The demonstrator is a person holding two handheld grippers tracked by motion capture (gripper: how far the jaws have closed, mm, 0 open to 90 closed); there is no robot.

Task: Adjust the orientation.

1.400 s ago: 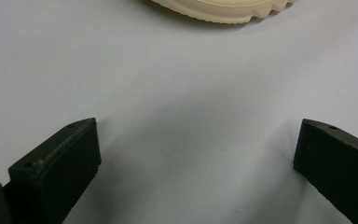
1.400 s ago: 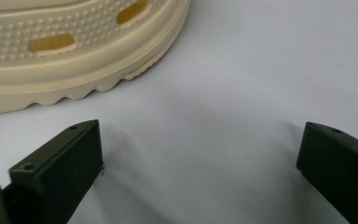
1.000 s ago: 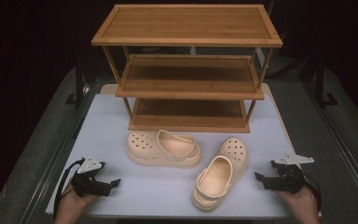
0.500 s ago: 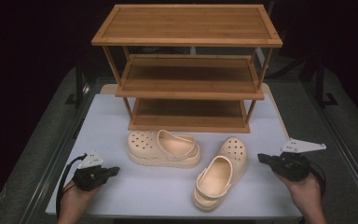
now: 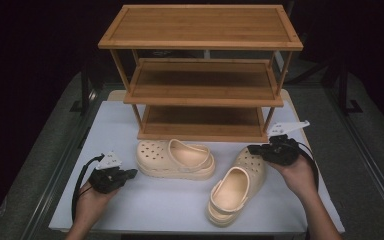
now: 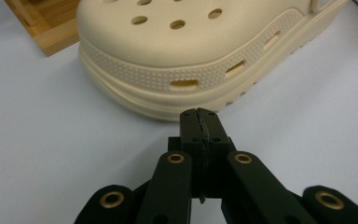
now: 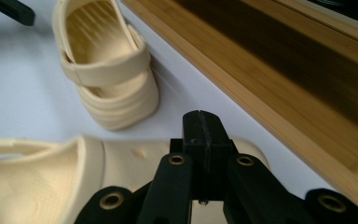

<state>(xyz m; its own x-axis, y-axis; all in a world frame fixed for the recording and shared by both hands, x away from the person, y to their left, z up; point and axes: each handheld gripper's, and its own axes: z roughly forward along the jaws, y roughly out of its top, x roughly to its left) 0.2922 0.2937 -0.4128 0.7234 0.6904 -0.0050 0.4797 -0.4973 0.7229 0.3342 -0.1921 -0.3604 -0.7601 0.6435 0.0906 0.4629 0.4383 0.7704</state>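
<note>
Left gripper (image 5: 130, 173) closed, empty, just short of left clog (image 5: 175, 159) toe; right gripper (image 5: 252, 148) closed (empty too), over right clog (image 5: 236, 185) toe.

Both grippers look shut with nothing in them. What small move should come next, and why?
Probably open the right gripper first: its jaws are pressed together, empty, hovering over the toe of the right clog. It must open to grasp it for the rack. The left gripper, shut beside the left clog, can follow.

Two cream clogs before us

We see the left clog (image 5: 175, 159) lying crosswise, upright; the right clog (image 5: 237, 186) angled beside it, apart.
</note>
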